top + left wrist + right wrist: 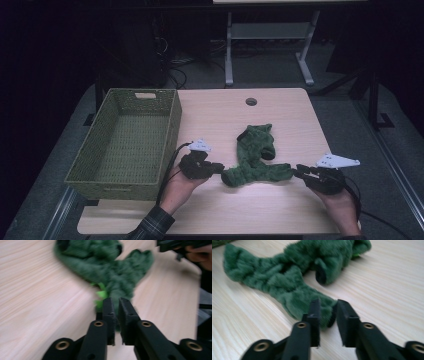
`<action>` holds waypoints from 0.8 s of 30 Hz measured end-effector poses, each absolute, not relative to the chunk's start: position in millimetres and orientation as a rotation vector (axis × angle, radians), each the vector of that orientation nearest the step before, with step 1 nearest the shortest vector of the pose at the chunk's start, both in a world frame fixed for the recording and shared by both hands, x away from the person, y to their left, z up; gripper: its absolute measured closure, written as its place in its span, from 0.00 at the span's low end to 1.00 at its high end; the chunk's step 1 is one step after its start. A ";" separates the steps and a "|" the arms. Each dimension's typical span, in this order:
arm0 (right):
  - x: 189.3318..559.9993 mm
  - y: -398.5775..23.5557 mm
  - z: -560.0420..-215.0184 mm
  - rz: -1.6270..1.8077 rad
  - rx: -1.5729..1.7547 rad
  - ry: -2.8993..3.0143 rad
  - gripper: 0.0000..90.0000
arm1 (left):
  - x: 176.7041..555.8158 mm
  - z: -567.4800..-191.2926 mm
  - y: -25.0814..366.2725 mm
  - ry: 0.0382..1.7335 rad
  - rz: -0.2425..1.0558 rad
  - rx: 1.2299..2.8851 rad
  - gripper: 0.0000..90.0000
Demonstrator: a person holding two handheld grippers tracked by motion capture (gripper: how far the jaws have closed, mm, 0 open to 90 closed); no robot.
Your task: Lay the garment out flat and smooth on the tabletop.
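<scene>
Two fuzzy dark green socks lie in the middle of the wooden table [290,120]. One sock [256,141] is bunched farther back. The other sock [257,173] stretches left to right in front of it. My left gripper [220,169] is at this sock's left end; in the left gripper view my left gripper [116,302] has its jaws nearly together, pinching the edge of the sock [117,282]. My right gripper [296,171] is at the right end. In the right gripper view my right gripper [328,303] stands slightly open, with the tip of the sock [294,293] between its jaws.
A green woven basket [174,122] stands at the table's left, with nothing in it. A round cable hole [251,102] is near the far edge. The other hand with its gripper [175,244] appears at the top right of the left gripper view.
</scene>
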State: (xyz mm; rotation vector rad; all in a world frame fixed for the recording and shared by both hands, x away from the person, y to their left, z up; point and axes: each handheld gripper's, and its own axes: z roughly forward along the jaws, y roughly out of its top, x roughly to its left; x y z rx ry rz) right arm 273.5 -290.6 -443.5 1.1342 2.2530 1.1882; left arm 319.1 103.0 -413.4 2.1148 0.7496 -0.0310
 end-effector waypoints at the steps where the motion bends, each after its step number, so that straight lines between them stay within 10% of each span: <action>1: 274.1 -288.4 -442.6 1.199 1.124 2.258 0.87 | 317.4 -412.7 99.3 0.732 -0.047 2.116 0.97; 24: 302.4 -263.7 -468.6 1.038 1.127 2.452 1.00 | 335.9 -459.0 78.2 0.763 -0.026 2.289 0.99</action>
